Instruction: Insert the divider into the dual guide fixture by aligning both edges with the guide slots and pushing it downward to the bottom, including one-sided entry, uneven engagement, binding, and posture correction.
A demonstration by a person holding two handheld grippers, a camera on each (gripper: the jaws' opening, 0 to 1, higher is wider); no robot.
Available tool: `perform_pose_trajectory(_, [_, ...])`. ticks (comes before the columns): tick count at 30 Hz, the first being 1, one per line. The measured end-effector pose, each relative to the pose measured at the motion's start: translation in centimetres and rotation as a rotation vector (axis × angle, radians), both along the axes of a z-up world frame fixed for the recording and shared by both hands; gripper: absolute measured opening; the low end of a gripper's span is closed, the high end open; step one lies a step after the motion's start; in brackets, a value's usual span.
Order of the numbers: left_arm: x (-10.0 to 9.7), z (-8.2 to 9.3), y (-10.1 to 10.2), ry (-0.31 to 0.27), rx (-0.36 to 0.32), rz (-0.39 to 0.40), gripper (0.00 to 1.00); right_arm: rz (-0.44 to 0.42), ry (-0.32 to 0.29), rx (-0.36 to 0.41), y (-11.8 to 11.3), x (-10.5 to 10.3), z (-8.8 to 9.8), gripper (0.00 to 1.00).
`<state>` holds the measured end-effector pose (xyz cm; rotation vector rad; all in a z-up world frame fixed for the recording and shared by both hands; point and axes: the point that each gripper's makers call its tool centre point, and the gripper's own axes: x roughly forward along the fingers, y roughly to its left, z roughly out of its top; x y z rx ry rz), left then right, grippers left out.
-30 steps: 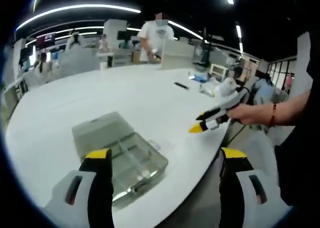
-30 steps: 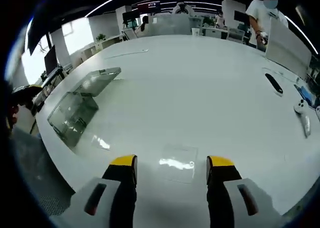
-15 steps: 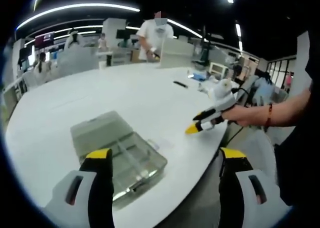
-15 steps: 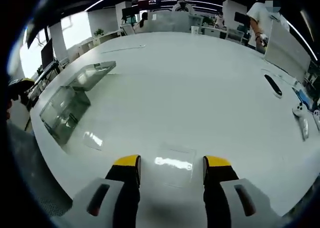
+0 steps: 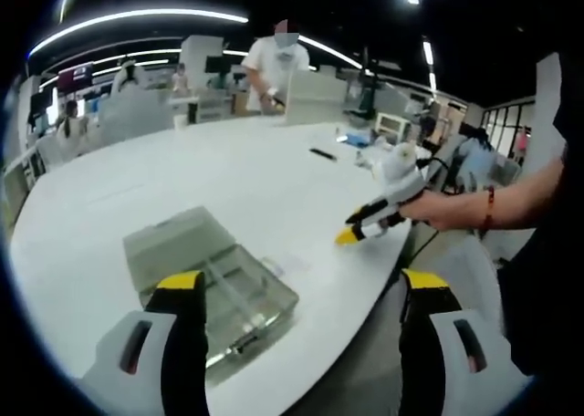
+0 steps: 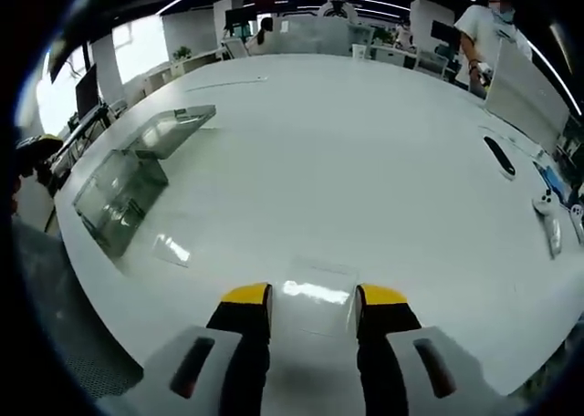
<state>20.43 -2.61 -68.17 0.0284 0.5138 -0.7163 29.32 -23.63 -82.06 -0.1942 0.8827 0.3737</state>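
Yellow-tipped jaws of the right hand-held gripper (image 6: 312, 302) stand parted on either side of the divider (image 6: 315, 297), a clear flat sheet lying on the white counter (image 6: 365, 161); whether the tips touch its edges I cannot tell. Left of it, near the counter's edge, lies a smaller clear piece (image 6: 171, 249), and beyond that sits the dual guide fixture (image 6: 123, 197), a transparent open box with its clear lid (image 6: 173, 129) laid back, well apart from the divider. Far right on the counter are a black remote-like bar (image 6: 499, 154) and a white controller (image 6: 550, 217).

Over in the left gripper view, the left hand-held gripper (image 5: 301, 293) hovers with its jaws spread wide and nothing between them, the left jaw in front of the fixture (image 5: 214, 288) at the counter's near edge. The right hand-held gripper (image 5: 365, 226) comes in from the right, held by the person's hand (image 5: 438, 209) with a red cord at the wrist, its yellow tips down at the counter's surface (image 5: 137, 188). Behind the counter a person in a white shirt (image 5: 274, 65) stands at a partition, with more desks and people beyond.
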Motion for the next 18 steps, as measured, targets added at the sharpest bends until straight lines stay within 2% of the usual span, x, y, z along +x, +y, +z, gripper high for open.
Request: perform_pose_trajectory(18, [-0.15,0.26,-0.39,-0.011,-0.006,-0.022,0.85,-0.014,0.018,0.004,-0.17,-0.23,-0.07,0.27])
